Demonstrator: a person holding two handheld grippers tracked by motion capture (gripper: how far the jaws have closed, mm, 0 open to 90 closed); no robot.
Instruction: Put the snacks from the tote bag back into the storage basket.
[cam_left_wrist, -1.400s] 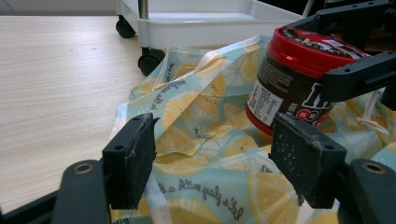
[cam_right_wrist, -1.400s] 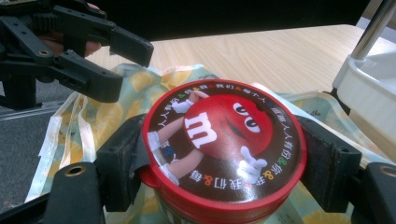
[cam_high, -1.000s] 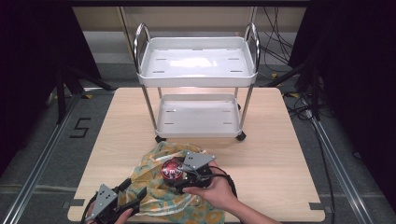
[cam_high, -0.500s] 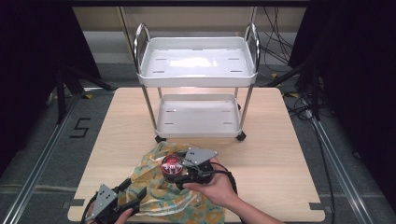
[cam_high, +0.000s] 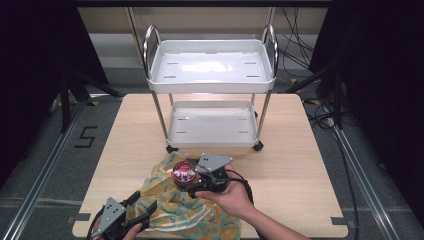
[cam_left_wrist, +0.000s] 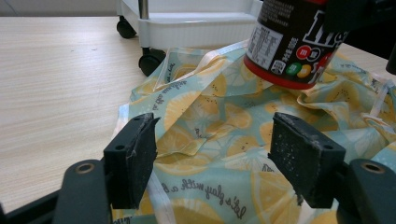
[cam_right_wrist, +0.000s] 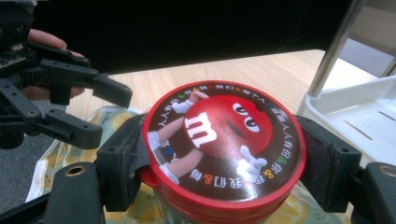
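Low in the middle of the high view, the right hand-held gripper (cam_high: 186, 176) has its two black jaws closed against the sides of a round candy jar with a red lid and a dark printed label (cam_high: 183, 172). In the right gripper view the pads press the lid's rim from both sides (cam_right_wrist: 224, 151). The jar stands on, or sits just above, a crumpled light-green fabric bag printed with yellow lemon slices (cam_high: 187, 212), which lies on the pale wooden bench (cam_high: 300, 165). Whether the jar's base touches the cloth cannot be told.

At the lower left of the high view, the left hand-held gripper (cam_high: 145, 212) lies over the bag's near edge with its jaws wide apart and nothing between them; the left gripper view shows cloth under the gap (cam_left_wrist: 210, 140).

This looks like the step of taking the jar out of the bag. A white two-tier wheeled cart with chrome posts (cam_high: 212, 85) stands at the upper middle of the frame, just beyond the bag, and seems the likely destination. The next move would call for a straight lift clear of the folds, with the grip kept firm on the smooth lid rim, and the left jaws closing on the cloth to pin it if it drags.
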